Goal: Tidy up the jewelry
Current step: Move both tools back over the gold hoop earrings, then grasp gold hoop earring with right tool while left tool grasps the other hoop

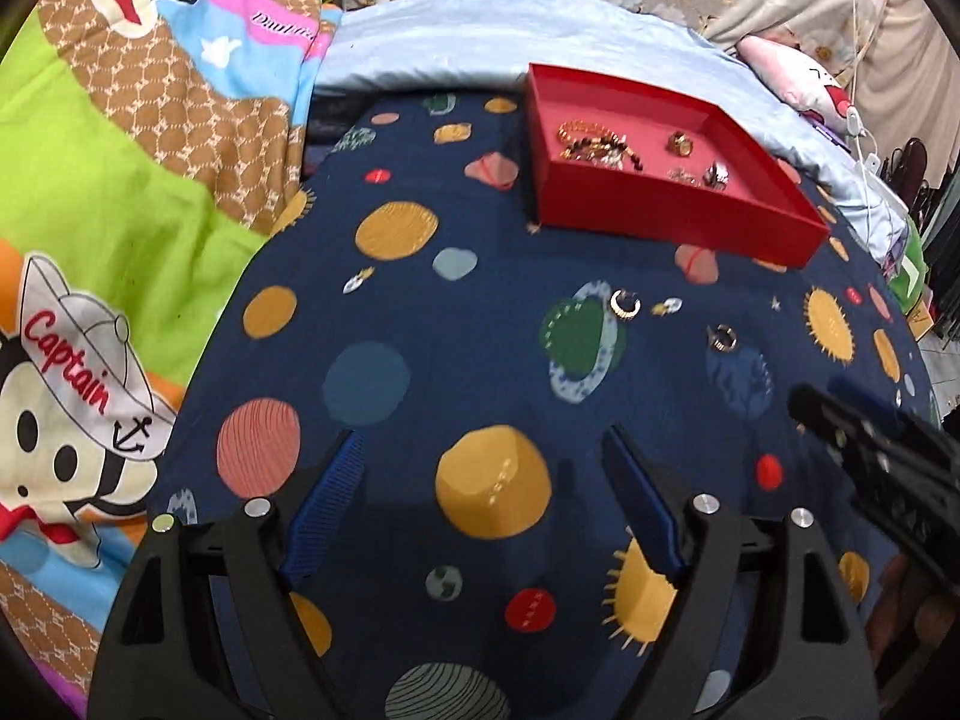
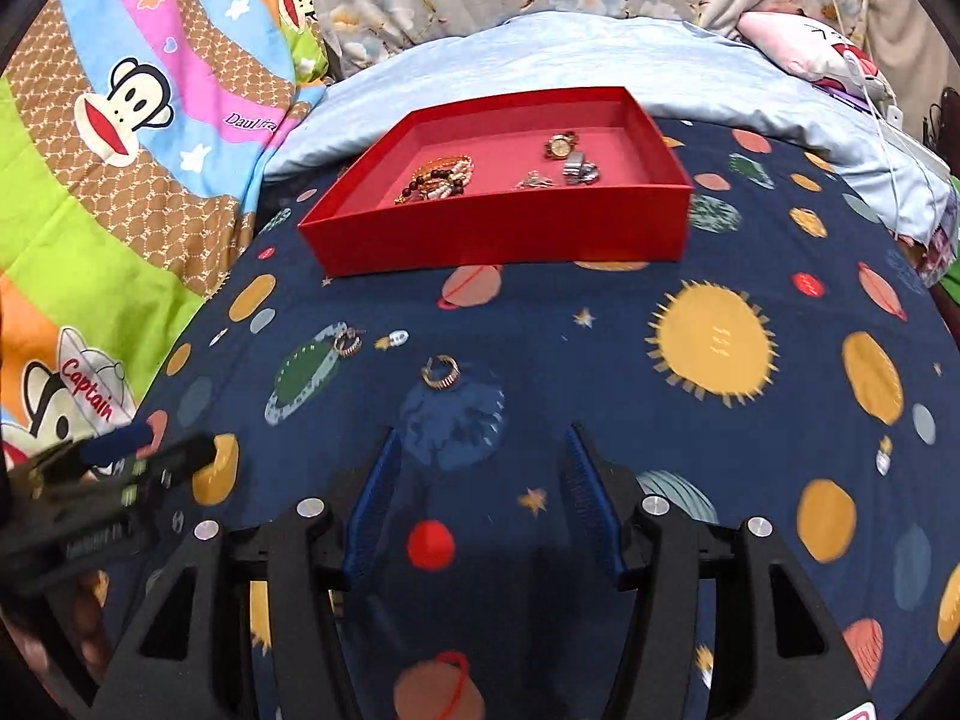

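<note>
A red box [image 1: 672,213] [image 2: 498,234] stands on the navy planet-print cloth and holds a bead bracelet [image 1: 591,141] [image 2: 441,177], a small watch [image 1: 680,144] [image 2: 561,145] and silver pieces [image 1: 714,175] [image 2: 579,171]. Two gold rings lie loose on the cloth in front of it: one [image 1: 625,304] [image 2: 348,342] on the green planet, one [image 1: 723,339] [image 2: 441,372] nearer the blue planet. My left gripper [image 1: 480,450] is open and empty, short of both rings. My right gripper [image 2: 480,444] is open and empty, just short of the nearer ring.
A colourful monkey-print quilt [image 1: 120,180] [image 2: 120,150] lies to the left. A light blue pillow [image 1: 480,30] [image 2: 570,60] lies behind the box. The right gripper shows at the left wrist view's right edge [image 1: 870,450]; the left gripper shows at the right wrist view's left edge [image 2: 120,468].
</note>
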`<state>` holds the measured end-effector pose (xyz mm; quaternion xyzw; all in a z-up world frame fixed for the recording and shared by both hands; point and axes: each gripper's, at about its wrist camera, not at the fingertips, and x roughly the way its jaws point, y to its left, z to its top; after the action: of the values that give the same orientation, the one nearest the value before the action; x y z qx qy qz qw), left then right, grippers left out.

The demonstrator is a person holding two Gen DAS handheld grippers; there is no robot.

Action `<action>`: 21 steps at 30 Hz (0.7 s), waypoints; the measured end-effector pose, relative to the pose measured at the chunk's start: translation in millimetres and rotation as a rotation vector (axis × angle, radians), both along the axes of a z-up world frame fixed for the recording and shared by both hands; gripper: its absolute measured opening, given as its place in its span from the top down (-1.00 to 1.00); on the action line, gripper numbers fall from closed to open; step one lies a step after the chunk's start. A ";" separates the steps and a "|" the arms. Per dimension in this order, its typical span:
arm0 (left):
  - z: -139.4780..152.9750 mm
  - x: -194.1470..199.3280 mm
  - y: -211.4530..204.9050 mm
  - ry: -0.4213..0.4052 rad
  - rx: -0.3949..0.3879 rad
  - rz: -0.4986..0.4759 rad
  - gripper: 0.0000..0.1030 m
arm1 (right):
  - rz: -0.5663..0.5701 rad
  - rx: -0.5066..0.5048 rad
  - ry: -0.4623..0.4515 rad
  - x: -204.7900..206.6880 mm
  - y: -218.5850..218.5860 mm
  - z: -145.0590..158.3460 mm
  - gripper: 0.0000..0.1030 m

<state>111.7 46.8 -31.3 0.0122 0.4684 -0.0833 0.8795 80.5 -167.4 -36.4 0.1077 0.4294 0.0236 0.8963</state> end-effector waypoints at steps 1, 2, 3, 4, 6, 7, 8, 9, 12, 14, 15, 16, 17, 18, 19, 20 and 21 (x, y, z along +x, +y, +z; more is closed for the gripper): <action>-1.5 -0.7 0.9 0.003 -0.001 0.001 -0.53 | 0.006 0.001 0.003 4.9 2.7 -1.8 -0.07; -2.0 -0.6 1.1 0.006 -0.002 0.001 -0.53 | 0.006 -0.003 0.005 10.7 5.8 -3.9 -0.07; -2.9 -0.3 1.4 0.008 -0.003 0.001 -0.53 | 0.010 -0.005 0.006 14.0 7.9 -4.6 -0.07; -3.2 0.1 1.4 0.009 -0.004 0.000 -0.53 | 0.017 -0.008 0.010 17.9 10.2 -6.1 -0.07; -4.4 1.3 0.9 0.013 -0.007 -0.006 -0.53 | 0.027 -0.016 0.018 26.7 14.1 -9.4 -0.05; -4.8 2.0 0.4 0.015 -0.011 -0.010 -0.53 | 0.029 -0.020 0.020 29.6 15.6 -10.5 -0.04; -4.5 3.5 -0.2 0.016 -0.015 -0.013 -0.53 | 0.032 -0.026 0.022 34.1 17.4 -11.9 -0.02; -4.3 4.3 -0.5 0.014 -0.019 -0.014 -0.53 | 0.034 -0.028 0.024 37.1 18.2 -12.7 0.02; -3.5 8.1 -1.6 0.013 -0.027 -0.017 -0.53 | 0.043 -0.036 0.035 44.6 20.3 -15.7 0.18; -2.3 9.7 -0.9 0.010 -0.035 -0.020 -0.53 | 0.046 -0.047 0.042 47.7 21.4 -18.1 0.24; -2.0 10.2 -0.6 0.008 -0.035 -0.019 -0.53 | 0.047 -0.055 0.040 48.4 22.2 -18.0 0.25; -2.0 10.6 -0.3 0.006 -0.033 -0.019 -0.53 | 0.049 -0.065 0.039 48.9 23.2 -18.0 0.26; -2.1 10.8 0.1 0.004 -0.029 -0.019 -0.53 | 0.052 -0.073 0.038 48.9 24.5 -18.1 0.29; -2.2 11.1 0.6 0.003 -0.027 -0.017 -0.53 | 0.051 -0.080 0.037 49.4 25.2 -18.4 0.37; -2.2 11.2 0.9 0.003 -0.028 -0.017 -0.53 | 0.050 -0.090 0.036 49.0 25.9 -18.7 0.41; -2.3 11.9 1.2 0.004 -0.030 -0.016 -0.53 | 0.050 -0.099 0.035 48.5 26.4 -19.1 0.51; -2.6 12.1 1.3 0.004 -0.030 -0.015 -0.53 | 0.049 -0.115 0.032 47.8 27.1 -19.4 0.60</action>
<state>123.9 48.1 -33.8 0.0025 0.4687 -0.0968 0.8780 128.2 -140.3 -55.7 0.0459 0.4470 0.0193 0.8932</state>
